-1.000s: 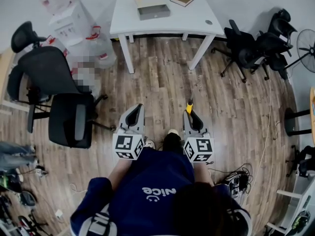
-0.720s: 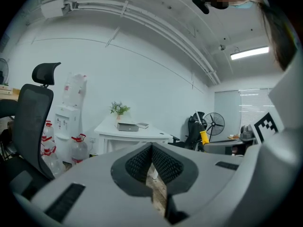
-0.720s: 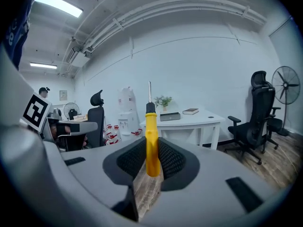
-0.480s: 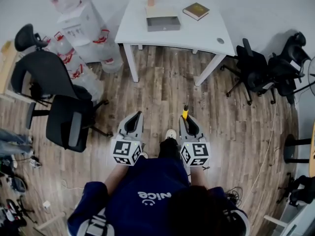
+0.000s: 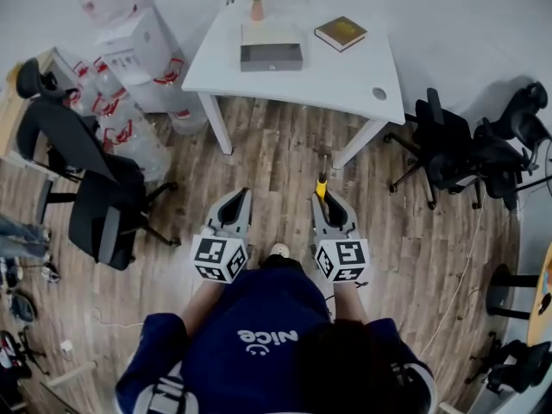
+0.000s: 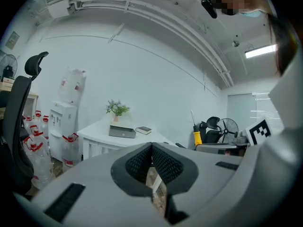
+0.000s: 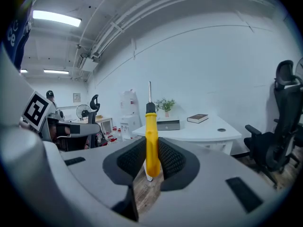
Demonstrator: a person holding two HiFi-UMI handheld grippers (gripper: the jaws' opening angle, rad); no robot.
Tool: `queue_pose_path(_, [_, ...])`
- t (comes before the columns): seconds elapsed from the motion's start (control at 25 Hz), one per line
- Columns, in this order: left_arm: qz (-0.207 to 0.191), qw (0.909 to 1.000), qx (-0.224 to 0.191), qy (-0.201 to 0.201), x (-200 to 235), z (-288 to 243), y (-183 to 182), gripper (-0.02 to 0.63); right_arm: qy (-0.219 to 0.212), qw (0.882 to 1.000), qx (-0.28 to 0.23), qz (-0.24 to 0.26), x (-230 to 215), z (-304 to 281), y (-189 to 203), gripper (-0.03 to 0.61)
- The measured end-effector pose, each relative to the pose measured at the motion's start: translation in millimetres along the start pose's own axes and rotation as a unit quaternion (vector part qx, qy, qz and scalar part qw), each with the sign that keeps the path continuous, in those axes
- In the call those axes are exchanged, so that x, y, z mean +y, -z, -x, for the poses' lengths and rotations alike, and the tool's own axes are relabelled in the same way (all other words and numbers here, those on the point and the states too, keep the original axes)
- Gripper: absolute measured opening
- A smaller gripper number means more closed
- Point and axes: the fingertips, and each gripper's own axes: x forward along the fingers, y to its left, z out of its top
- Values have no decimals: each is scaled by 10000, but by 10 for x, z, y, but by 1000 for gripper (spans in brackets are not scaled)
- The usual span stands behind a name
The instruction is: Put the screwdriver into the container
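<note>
Nearest, well short of the white table [image 5: 345, 78]: right gripper [image 5: 323, 200] clamped on the yellow handle of the screwdriver [image 5: 320, 187], shaft aimed toward the table. Just beside, equally short of the table: left gripper [image 5: 235, 198], jaws together, nothing between. Farther, on the table's top: grey container [image 5: 271, 56], book [image 5: 340, 33], potted plant [image 5: 256, 7].

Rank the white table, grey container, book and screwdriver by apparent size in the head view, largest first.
1. white table
2. grey container and book: too alike to separate
3. screwdriver: thinnest, only partly visible
</note>
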Motion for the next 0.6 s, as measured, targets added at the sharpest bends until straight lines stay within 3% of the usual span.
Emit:
queue_pose_path(0.32, [-59, 9998, 120, -120, -39, -371, 77, 17, 57, 9998, 99, -185, -324, -89, 88, 94])
queue_pose_path(0.6, [-261, 9992, 212, 200, 143, -876, 51, 17, 333, 9989, 179, -288, -536, -472, 95, 94])
